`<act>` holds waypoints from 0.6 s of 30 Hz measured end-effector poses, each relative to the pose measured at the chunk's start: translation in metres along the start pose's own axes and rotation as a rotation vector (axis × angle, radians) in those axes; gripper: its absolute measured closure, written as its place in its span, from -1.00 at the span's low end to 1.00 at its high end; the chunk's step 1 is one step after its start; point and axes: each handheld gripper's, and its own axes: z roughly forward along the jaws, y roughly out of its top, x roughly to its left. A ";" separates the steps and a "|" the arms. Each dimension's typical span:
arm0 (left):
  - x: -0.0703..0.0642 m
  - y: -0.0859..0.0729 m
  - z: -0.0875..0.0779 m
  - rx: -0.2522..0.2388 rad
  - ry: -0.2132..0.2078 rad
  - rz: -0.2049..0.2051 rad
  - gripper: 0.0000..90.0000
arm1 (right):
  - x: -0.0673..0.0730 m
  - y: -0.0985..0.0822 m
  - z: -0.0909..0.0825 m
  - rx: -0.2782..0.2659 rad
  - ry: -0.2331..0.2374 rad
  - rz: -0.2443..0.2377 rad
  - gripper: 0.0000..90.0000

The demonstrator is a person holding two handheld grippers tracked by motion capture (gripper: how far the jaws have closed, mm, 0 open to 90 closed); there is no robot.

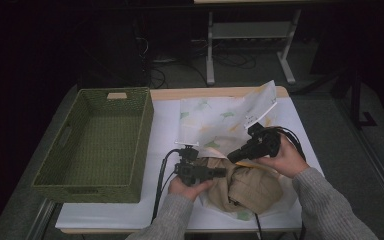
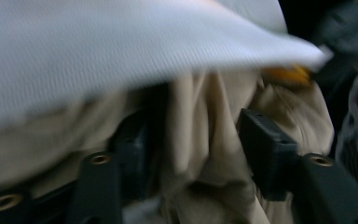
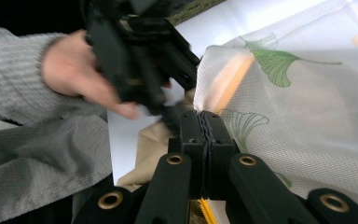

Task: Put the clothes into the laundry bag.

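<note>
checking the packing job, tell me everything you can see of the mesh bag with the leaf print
The mesh bag is white, fine-weave fabric printed with green and pale orange ginkgo leaves, with a white tag at its far corner. It lies partly flat on the table, its near end lifted over a bunched beige cloth that sits partly inside. The right gripper is shut on its yellow-trimmed edge. The left gripper reaches under it, jaws apart around folds of cloth.

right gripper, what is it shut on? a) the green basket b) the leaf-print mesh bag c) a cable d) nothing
b: in the right gripper view the right gripper has its jaws pressed together on the edge of the bag, while the basket stands apart at the left of the table.
</note>
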 end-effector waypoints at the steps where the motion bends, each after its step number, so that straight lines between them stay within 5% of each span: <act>1: -0.001 -0.003 -0.002 0.012 -0.003 0.008 -0.03 | 0.000 0.000 0.000 0.000 0.000 0.000 0.92; 6: 0.004 -0.008 -0.005 0.035 -0.020 -0.018 0.13 | 0.002 -0.008 0.000 0.022 -0.046 -0.008 0.43; 10: 0.006 -0.010 -0.006 0.046 -0.041 -0.002 0.66 | -0.001 -0.021 -0.001 0.047 -0.101 -0.010 0.24; 13: 0.004 -0.010 -0.004 0.042 -0.081 0.007 0.87 | -0.004 -0.027 0.002 0.040 -0.117 -0.017 0.28; 16: 0.000 -0.010 -0.003 0.039 -0.134 0.016 0.88 | -0.005 -0.028 0.010 0.068 -0.159 -0.040 0.51; 17: -0.002 -0.010 -0.002 0.047 -0.154 0.020 0.86 | -0.005 -0.028 0.011 0.075 -0.164 -0.043 0.61; 18: -0.003 -0.010 -0.001 0.054 -0.163 0.019 0.57 | -0.007 -0.027 0.013 0.093 -0.166 -0.045 0.85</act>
